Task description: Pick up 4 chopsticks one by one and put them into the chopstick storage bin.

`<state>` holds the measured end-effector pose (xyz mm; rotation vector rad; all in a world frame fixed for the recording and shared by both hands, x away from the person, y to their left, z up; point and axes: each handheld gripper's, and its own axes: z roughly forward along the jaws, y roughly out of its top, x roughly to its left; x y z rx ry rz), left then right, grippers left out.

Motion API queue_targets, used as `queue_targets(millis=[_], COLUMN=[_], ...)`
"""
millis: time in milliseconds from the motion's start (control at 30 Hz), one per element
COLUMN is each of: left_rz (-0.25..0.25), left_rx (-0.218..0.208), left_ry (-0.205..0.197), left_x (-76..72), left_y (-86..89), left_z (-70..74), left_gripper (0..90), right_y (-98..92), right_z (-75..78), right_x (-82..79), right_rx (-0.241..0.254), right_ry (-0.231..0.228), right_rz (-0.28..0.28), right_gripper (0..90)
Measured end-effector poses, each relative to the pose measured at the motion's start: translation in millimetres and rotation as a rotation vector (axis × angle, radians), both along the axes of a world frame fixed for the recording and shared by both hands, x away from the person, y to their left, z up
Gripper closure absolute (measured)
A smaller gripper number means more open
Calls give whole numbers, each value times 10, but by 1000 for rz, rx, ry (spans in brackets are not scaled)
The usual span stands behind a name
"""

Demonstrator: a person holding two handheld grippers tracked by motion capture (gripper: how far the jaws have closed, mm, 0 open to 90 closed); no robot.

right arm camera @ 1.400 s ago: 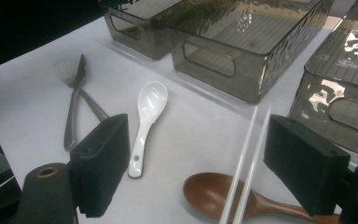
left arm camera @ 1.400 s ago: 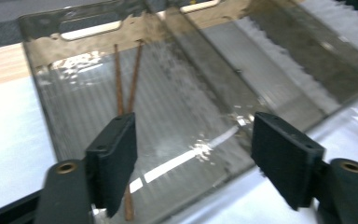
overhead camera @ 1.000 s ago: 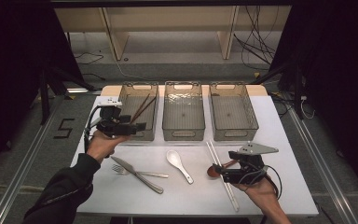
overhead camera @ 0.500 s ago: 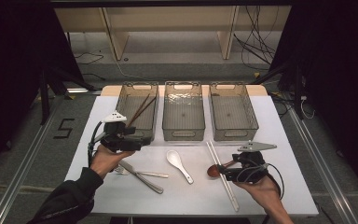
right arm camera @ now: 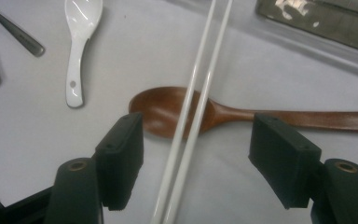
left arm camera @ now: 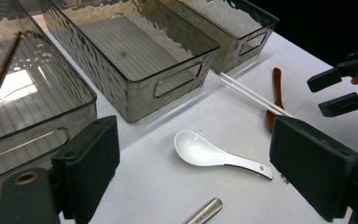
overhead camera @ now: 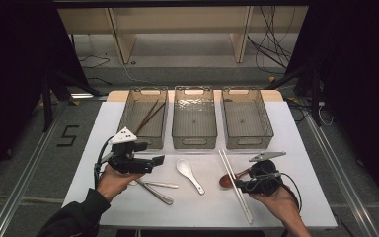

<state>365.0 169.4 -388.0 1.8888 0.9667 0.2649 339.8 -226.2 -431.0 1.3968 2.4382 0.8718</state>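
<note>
A pair of white chopsticks (overhead camera: 236,185) lies across the bowl of a brown wooden spoon (overhead camera: 225,180) at the table's front right. My right gripper (overhead camera: 238,186) hovers low over them. In the right gripper view its jaws (right arm camera: 196,154) straddle the white chopsticks (right arm camera: 191,126) and the wooden spoon (right arm camera: 168,109) without touching either, and they have just been closing. My left gripper (overhead camera: 159,160) is open above the table, left of the white ceramic spoon (overhead camera: 189,174). That spoon (left arm camera: 209,151) lies ahead of its wide jaws in the left gripper view.
Three clear bins stand in a row at the back: the left bin (overhead camera: 128,114) holds brown chopsticks (overhead camera: 148,116), while the middle bin (overhead camera: 193,143) and right bin (overhead camera: 264,121) hold nothing. Metal cutlery (overhead camera: 156,190) lies under my left hand. The right gripper (left arm camera: 324,93) shows far off.
My left gripper came back from the left bin toward the person and sank a little. The right gripper stayed in place and its jaws narrowed around the white chopsticks.
</note>
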Motion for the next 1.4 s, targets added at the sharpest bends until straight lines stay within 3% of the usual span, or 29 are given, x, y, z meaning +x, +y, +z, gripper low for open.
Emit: queue_targets(millis=[333,900,1400], left_rz=[26,51,25], left_rx=[11,-1,17], left_ry=[0,-11,-6], left_x=[-95,-101,-103], left_y=[78,93,52], left_z=[-31,-35,-59], left_gripper=[156,156,156], right_y=[35,50,65], right_z=[-98,-220,-262], right_x=[20,73,67], right_rx=[-64,-77,-112], right_ry=[72,154,191], right_rz=[17,8,27], right_gripper=[485,601,669])
